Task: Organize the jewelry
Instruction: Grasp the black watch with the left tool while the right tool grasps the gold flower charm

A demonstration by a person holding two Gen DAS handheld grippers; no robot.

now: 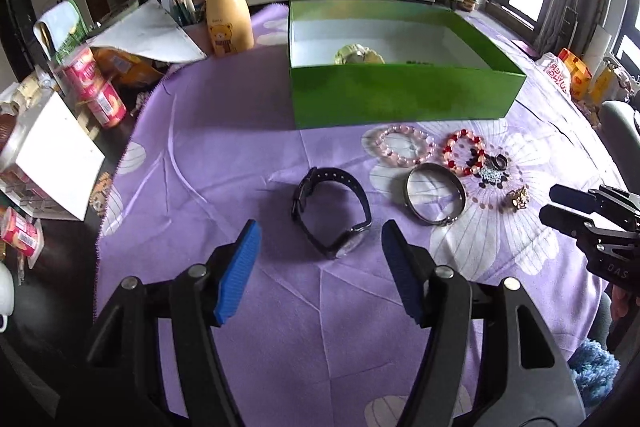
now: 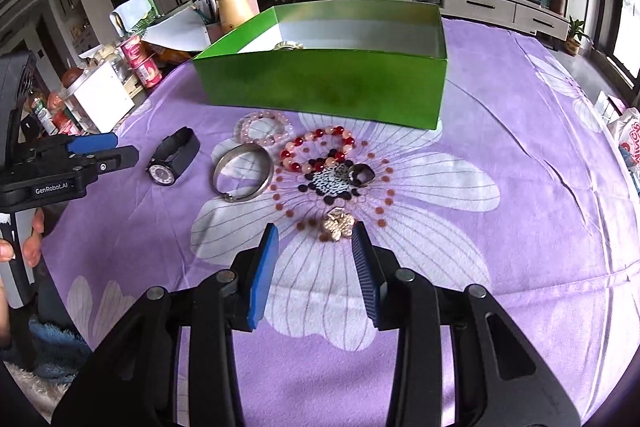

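- My left tongs are wide with nothing in them, just short of the black watch, so I think I grab that first.
- My right tongs are half open and empty. The gold flower brooch sits right at the tips.
- The bead bracelets, silver bangle and ring wait near the green box, where they should go.
- All of it lies on a purple flower cloth in a busy living room.
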